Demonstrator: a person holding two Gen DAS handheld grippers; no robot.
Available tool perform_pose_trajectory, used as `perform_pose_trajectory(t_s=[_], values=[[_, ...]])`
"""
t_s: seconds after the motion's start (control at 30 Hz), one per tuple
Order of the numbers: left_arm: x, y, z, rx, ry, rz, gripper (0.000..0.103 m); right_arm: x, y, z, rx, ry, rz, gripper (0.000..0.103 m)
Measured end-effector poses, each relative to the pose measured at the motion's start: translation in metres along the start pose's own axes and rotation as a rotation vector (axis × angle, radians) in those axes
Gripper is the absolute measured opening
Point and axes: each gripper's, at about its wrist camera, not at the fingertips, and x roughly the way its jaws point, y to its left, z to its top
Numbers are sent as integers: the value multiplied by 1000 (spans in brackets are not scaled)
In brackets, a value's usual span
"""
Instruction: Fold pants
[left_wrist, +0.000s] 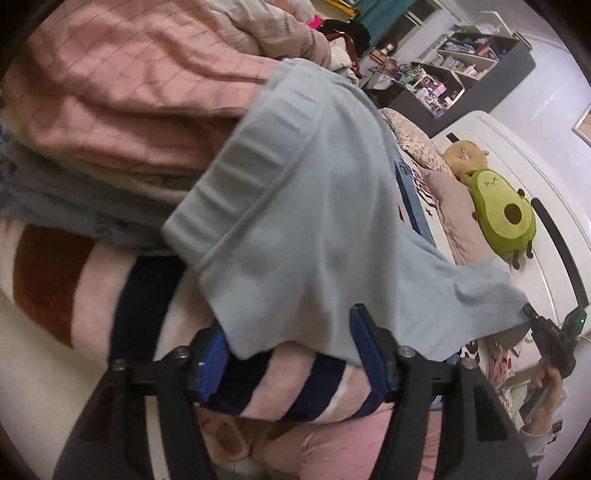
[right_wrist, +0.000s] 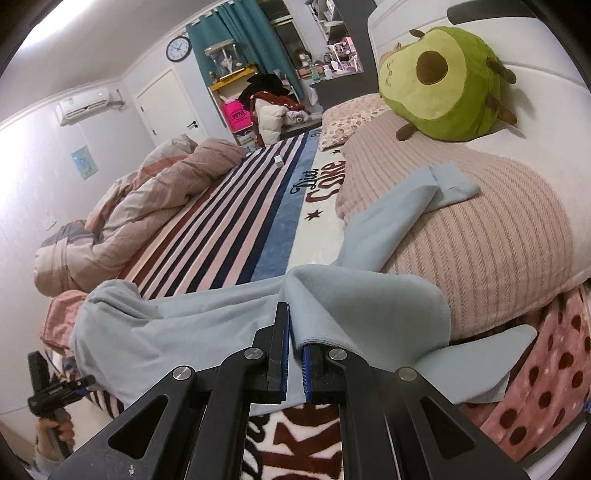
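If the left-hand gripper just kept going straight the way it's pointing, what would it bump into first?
Most likely the light blue pants: the left gripper stands open with the fabric's lower edge right between its fingers. The striped blanket lies just beneath, though depth is hard to judge.

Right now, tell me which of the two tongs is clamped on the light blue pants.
The right tongs: shut on a fold of the light blue pants. The left tongs stand open around the hem.

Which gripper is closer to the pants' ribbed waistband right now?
Left. The left gripper is open at the pants edge just below the waistband. The right gripper is shut on the pants further along, away from it.
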Motion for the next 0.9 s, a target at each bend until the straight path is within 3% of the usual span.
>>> perform_pose_trajectory(t_s=[0.03,0.13,0.3,0.5,0.77,0.9], values=[[-1,-6,1,20,0,-3,31,-2,1,-1,-1,-2,1,1],[-9,-21,5,63,-9,10,7,-7,5,-1,-9,-9,-4,1],[-35,-49,26,161,-82,8,3,-14,8,7,-25,-34,-15,1],[-56,-87,81,277,-201,38,3,-9,7,31,-55,-68,-30,1],[-16,-121,162,379,-227,149,3,29,0,75,-126,-52,-87,1],[18,-119,189,384,-193,202,3,56,-5,95,-179,-12,-170,1]])
